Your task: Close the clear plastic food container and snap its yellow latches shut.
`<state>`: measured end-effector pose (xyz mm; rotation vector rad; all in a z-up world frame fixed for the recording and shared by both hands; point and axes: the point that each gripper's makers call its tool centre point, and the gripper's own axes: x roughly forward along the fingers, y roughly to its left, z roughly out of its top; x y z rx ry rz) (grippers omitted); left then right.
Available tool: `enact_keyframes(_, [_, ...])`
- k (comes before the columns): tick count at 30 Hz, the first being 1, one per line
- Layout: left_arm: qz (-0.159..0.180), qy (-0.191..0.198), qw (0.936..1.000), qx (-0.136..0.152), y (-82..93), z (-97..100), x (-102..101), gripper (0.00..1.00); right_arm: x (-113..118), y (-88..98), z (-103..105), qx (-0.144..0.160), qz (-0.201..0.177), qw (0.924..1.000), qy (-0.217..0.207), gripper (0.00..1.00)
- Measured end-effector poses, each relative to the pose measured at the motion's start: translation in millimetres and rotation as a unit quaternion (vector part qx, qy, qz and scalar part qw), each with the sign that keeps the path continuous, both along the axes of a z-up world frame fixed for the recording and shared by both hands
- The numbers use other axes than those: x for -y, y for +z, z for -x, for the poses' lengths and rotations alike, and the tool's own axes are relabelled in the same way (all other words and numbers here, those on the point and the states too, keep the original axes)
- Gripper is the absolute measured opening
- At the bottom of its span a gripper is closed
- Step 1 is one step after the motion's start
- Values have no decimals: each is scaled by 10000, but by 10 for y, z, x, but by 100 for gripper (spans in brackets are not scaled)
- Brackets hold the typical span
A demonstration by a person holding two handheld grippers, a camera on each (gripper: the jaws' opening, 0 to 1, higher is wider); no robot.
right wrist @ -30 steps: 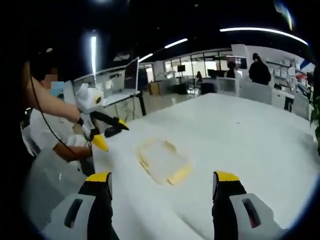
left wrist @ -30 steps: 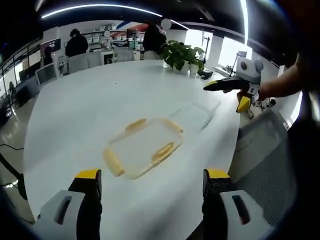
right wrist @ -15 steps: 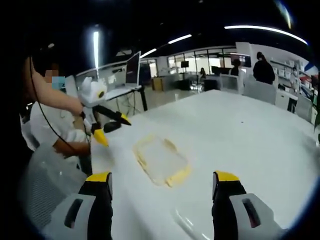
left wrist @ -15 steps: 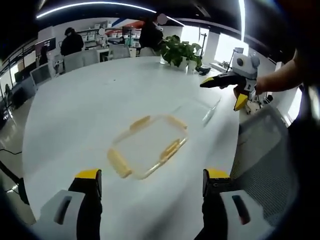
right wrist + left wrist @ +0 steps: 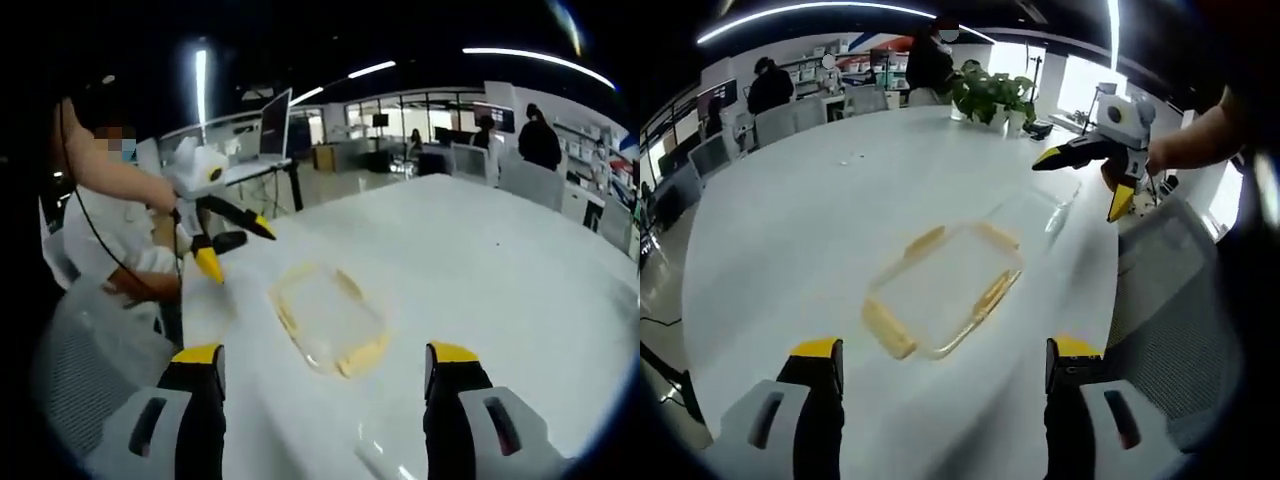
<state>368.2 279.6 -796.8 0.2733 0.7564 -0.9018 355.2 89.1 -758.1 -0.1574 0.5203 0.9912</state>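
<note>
In the left gripper view we see our left tool [image 5: 940, 362] with its two yellow-tipped jaws standing wide apart and holding nothing, poised above the near edge of the white bench [image 5: 790, 220]. The clear plastic food container [image 5: 945, 288] lies flat on the bench ahead of the jaws, near the middle of the view, with yellow latches [image 5: 888, 329] showing along its sides. Just beyond it, toward the far right edge of the bench, lies a clear lid [image 5: 1035, 215], apart from the container. Our right tool [image 5: 1088, 172] comes in from the right, held in a hand above the bench edge, its jaws spread apart and empty. A potted plant [image 5: 990, 95] stands at the far end of the bench, and a mesh chair [image 5: 1160, 290] sits beside the bench on the right. In the right gripper view our right tool [image 5: 325, 375] again shows its jaws spread wide and empty over the bench [image 5: 500, 260]. The container [image 5: 328, 318] rests on the bench ahead, slightly left of centre. The left tool [image 5: 235, 240] enters from the left, held in a hand, jaws parted, hovering near the container's far-left corner without touching it.
</note>
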Motion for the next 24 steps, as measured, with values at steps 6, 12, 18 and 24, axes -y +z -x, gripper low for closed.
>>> enact_keyframes(6, [-65, -189, 9998, -75, -45, -42, -13, 83, -51, -31, -31, -11, 116, 9999, 127, 82])
enact_keyframes(12, [-148, -376, 9992, -80, -73, -84, 7, 83, -72, -59, -94, 1, 213, 9996, 184, 82])
enact_keyframes(18, [-140, -400, 9990, -101, -87, -106, 10, 83, -99, -90, -154, 81, 378, 9987, 334, 82])
enact_keyframes(24, [-186, -456, 9987, -107, -119, -145, -29, 83, -126, -136, -172, 50, 463, 9981, 414, 82])
